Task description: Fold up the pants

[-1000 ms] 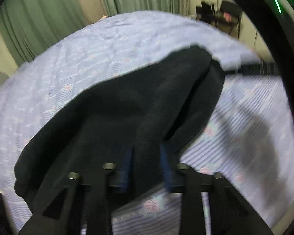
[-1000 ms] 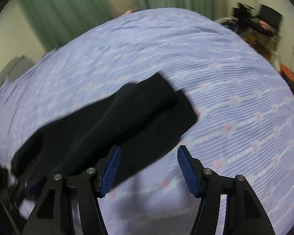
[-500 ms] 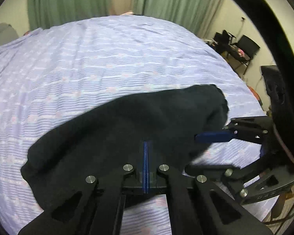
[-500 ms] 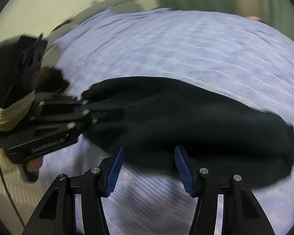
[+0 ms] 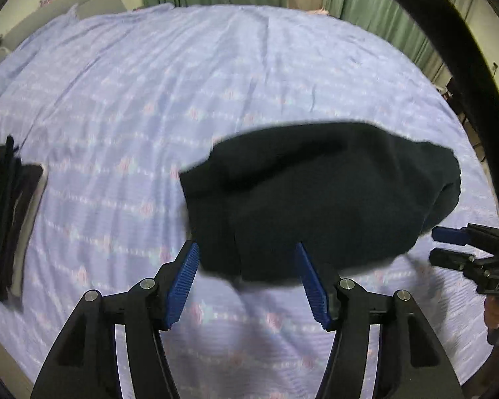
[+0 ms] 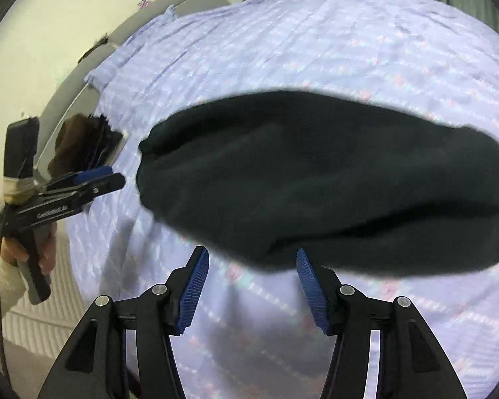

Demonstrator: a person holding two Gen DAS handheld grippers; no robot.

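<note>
**A:** How did the jaws stand, starting at the tools?

**B:** The left gripper [image 5: 248,277] was spread wide and held nothing; its blue pads [image 5: 182,286] flanked the near edge of the black pants [image 5: 316,206] without touching the cloth. The right gripper [image 6: 251,284] was the same: wide apart, empty, with the near hem of the pants just beyond its fingertips.

**A:** And the pants themselves?

**B:** They lay as a thick, doubled bundle on the lilac flowered bedsheet [image 5: 216,83], free of both tools. In the right wrist view the left gripper sat just off the bundle's left end; in the left wrist view the right gripper sat just off the bundle's right end. So one tool stood at each end of the pants, both apart from them.

**A:** Which step was that, in your judgement?

**B:** A fold looked laid down and let go. The bundle seemed rumpled and uneven, though blur made its edges hard to read.

**A:** What did the next move call for?

**B:** Probably pinching a thick edge cleanly, through all layers, to square or halve it. A stack of dark folded clothes [image 5: 6,219] lay well left of the pants, perhaps where the bundle belonged.
</note>
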